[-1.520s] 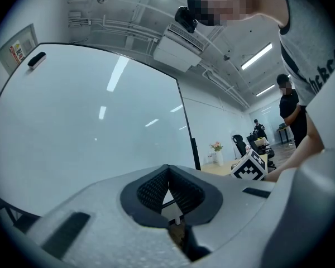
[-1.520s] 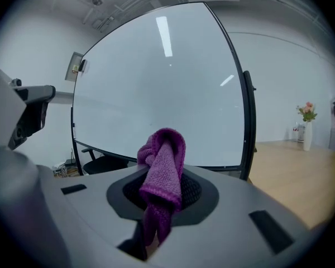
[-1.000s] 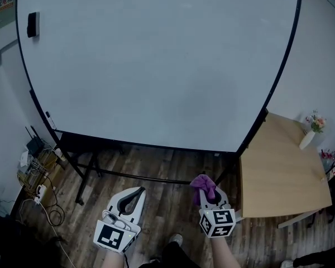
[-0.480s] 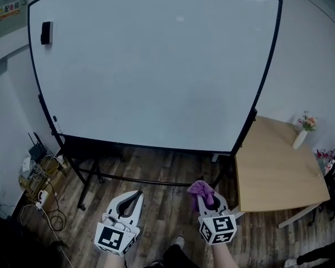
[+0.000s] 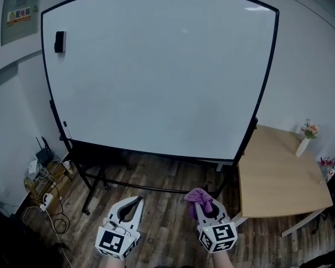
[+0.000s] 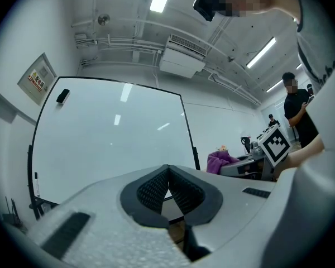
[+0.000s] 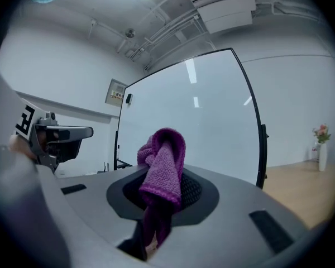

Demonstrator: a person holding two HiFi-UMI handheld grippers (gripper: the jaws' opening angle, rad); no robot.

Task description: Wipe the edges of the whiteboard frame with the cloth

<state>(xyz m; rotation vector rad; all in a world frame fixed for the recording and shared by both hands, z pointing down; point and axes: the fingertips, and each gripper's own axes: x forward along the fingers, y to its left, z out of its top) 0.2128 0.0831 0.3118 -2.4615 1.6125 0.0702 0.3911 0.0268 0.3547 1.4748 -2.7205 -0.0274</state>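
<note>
Right tool grips purple cloth; table just beside whiteboard.

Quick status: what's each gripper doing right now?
Left gripper: jaws closed, holding nothing.
Right gripper: jaws closed on the purple cloth.

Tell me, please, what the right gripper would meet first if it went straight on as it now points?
Probably the whiteboard: beyond the cloth held in the right gripper, its own view shows only the board's white face ahead, nothing nearer. Depth is unclear.
</note>
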